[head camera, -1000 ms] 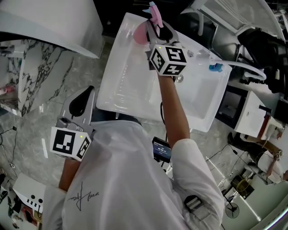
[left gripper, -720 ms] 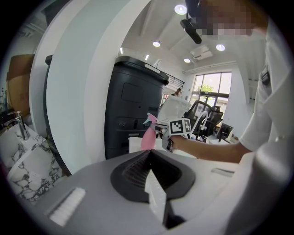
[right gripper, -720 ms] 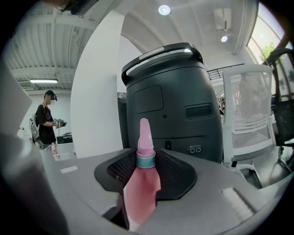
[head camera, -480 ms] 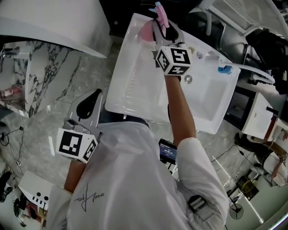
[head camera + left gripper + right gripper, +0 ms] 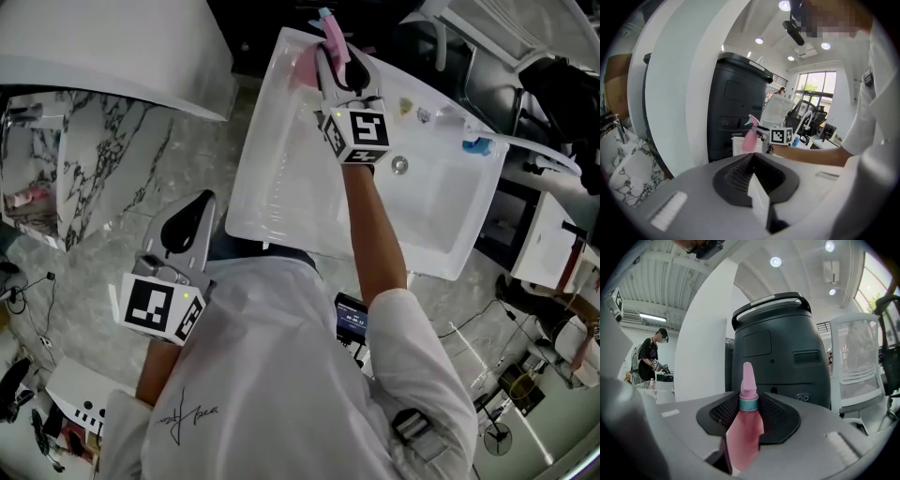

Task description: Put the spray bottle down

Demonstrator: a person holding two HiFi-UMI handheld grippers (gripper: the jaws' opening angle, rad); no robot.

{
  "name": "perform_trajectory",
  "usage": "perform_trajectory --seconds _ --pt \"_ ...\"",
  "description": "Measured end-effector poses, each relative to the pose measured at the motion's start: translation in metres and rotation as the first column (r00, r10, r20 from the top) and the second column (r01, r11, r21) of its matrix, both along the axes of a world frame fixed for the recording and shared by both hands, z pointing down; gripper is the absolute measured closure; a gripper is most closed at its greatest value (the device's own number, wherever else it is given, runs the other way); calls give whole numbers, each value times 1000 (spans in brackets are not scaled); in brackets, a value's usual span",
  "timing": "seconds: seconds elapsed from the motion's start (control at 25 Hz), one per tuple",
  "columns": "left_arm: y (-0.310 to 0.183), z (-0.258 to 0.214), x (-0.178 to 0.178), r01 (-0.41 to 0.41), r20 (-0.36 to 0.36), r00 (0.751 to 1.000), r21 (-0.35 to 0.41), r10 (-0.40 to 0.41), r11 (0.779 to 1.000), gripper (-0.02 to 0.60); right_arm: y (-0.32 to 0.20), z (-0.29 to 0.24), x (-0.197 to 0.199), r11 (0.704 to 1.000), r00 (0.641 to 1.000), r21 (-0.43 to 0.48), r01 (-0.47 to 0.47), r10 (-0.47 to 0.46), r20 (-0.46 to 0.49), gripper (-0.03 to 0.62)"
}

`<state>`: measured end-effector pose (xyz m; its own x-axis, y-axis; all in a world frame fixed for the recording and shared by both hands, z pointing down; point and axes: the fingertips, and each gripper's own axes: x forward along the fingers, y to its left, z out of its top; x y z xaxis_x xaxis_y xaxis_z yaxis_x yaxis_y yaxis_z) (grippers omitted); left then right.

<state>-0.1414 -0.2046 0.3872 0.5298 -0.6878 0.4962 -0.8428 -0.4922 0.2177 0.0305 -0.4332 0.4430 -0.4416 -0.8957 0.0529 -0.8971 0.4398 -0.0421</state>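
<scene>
A pink spray bottle (image 5: 307,64) with a teal collar is held upright over the far left corner of the white basin table (image 5: 281,178). My right gripper (image 5: 333,58) is shut on its body, and the pink nozzle sticks out past the jaws. In the right gripper view the bottle (image 5: 746,427) fills the gap between the jaws of the right gripper (image 5: 743,441). My left gripper (image 5: 199,201) hangs low at the left beside the person's body, jaws together and nothing in them. The left gripper view shows the bottle (image 5: 750,138) far off, beyond the left gripper (image 5: 757,190).
The basin has a drain (image 5: 399,165), a white faucet (image 5: 525,155) and a small blue thing (image 5: 476,145) at its right. A dark grey bin (image 5: 778,348) stands beyond the bottle. A white curved wall (image 5: 112,47) and marble floor (image 5: 141,159) lie left. A person (image 5: 652,357) stands far off.
The right gripper has turned slightly with the spray bottle still in it, staying over the same corner. The left gripper has kept still.
</scene>
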Motion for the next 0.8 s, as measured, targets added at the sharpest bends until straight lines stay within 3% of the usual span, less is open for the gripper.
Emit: perform_trajectory --seconds 0.36,0.8 --pt "-1 0 6 -17 -5 1000 -1 17 1000 530 5 2 2 1000 1000 -23 -5 5 -2 465" --pt "6 -1 7 -16 -4 1000 7 16 1000 530 13 4 2 999 1000 -45 1 0 15 398"
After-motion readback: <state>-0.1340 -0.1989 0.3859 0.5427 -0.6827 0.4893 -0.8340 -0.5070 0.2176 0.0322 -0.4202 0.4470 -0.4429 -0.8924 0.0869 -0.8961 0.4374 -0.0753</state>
